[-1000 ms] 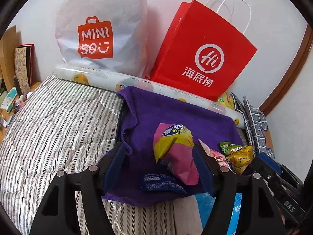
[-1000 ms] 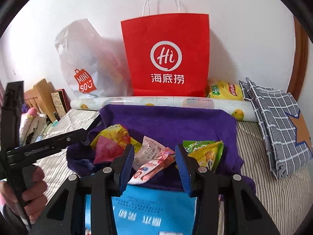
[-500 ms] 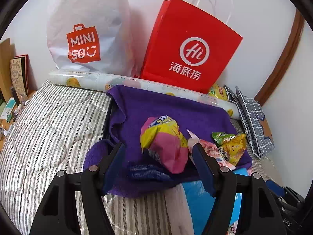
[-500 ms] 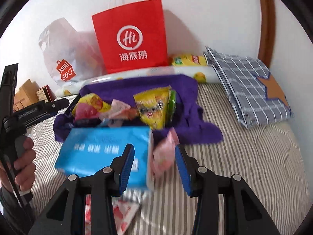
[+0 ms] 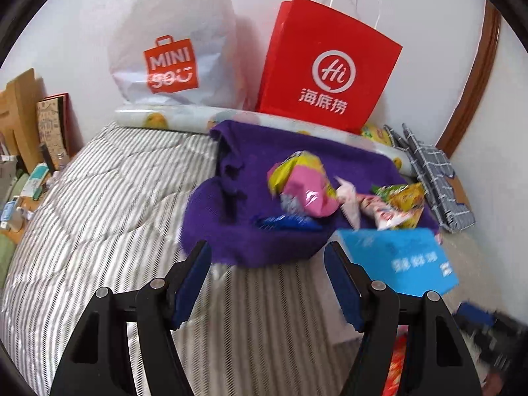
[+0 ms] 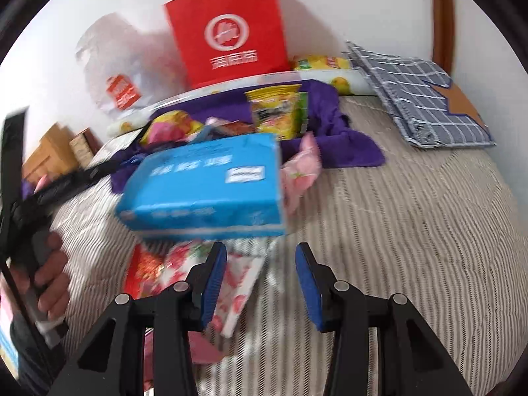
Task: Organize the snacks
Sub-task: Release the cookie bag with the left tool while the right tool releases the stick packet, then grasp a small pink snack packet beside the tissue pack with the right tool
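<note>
Several snack packets lie on a purple towel [image 5: 250, 234] on the striped bed: a yellow-pink bag [image 5: 302, 184], a dark blue bar [image 5: 285, 222], a yellow-green bag [image 5: 404, 198] [image 6: 275, 114]. A blue box [image 5: 401, 260] [image 6: 208, 184] rests at the towel's front edge. Pink and red packets [image 6: 237, 277] lie in front of the box. My left gripper [image 5: 265, 283] is open and empty, short of the towel. My right gripper [image 6: 260, 277] is open and empty, over the striped cover beside the pink packets.
A red paper bag [image 5: 325, 66] and a white Miniso bag [image 5: 171, 49] stand against the wall behind a rolled mat [image 5: 165, 120]. A folded checked cloth [image 6: 425, 99] lies at the right. Boxes and clutter [image 5: 23, 151] sit left of the bed.
Both grippers have pulled back from the snack pile toward the front of the bed. The snacks on the towel stay in place. Both stay open.
</note>
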`<state>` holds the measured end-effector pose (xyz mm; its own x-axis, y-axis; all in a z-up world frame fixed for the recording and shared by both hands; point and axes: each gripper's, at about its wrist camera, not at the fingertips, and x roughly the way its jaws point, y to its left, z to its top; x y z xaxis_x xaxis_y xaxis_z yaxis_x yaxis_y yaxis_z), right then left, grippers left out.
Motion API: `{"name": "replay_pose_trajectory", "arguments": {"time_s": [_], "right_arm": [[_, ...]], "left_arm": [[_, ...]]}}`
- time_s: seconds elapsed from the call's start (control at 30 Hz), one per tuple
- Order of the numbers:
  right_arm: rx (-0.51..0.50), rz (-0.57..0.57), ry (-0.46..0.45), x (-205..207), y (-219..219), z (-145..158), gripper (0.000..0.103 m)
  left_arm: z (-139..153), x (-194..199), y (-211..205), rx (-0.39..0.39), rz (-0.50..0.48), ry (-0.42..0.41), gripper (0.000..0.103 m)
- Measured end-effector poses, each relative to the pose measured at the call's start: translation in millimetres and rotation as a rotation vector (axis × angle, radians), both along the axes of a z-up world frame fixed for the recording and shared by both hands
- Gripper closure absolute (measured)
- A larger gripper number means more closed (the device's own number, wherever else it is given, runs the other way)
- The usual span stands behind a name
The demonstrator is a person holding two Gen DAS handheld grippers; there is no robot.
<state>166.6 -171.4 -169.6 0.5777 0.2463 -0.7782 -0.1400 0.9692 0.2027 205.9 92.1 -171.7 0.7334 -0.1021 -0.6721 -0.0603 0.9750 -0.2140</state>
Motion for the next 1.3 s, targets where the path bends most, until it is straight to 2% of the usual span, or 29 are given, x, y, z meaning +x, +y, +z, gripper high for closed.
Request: {"name": "replay_pose_trajectory", "arguments": {"time_s": [0.13,0.3,0.4,0.5,0.67,0.8,0.9,1.03,1.1,1.17,1.23,1.3], "right_arm": [[-0.008,-0.058,-0.038,17,-18,8,0.062],[0.005,-0.091,-0.045,52,-30,9,0.062],[-0.007,-0.085,-0.033,76,-28,3,0.069],[0.012,-0.055,-0.028,90,-23,-1,0.069],[0.041,-0.035,0.027,111,-19,-17,0.080],[0.073,-0.032,0.040,114,-23,-22,0.087],[0.065,-0.045,0.009,105,-28,-12,0.088],[0.104,-0.038,0.007,84,-44,4,0.088],[0.056,-0.041,-0.005,69,-48,13,0.088],[-0.054,-0.047,-0.026,52,-49,20,0.088],[-0.140,-0.040,-0.030,41,-48,21,0.088],[-0.179,-0.029,-0.017,32,-47,17,0.088]], "left_arm": [[-1,-10,8,0.000,0.019,-0.030,0.033],[-2,-8,11,-0.014,0.036,-0.022,0.033],[-4,-7,13,-0.011,0.049,-0.016,0.033],[-7,-5,14,-0.004,0.056,-0.002,0.033],[-14,-1,15,-0.019,0.052,0.033,0.033],[-16,0,16,-0.018,0.062,0.040,0.033],[-19,1,16,-0.024,0.059,0.050,0.033],[-20,1,14,-0.017,0.052,0.054,0.033],[-20,0,13,-0.016,0.049,0.051,0.033],[-20,-2,12,-0.017,0.048,0.049,0.033],[-21,-3,12,-0.023,0.047,0.050,0.033],[-20,-6,13,-0.031,0.052,0.044,0.033]]}}
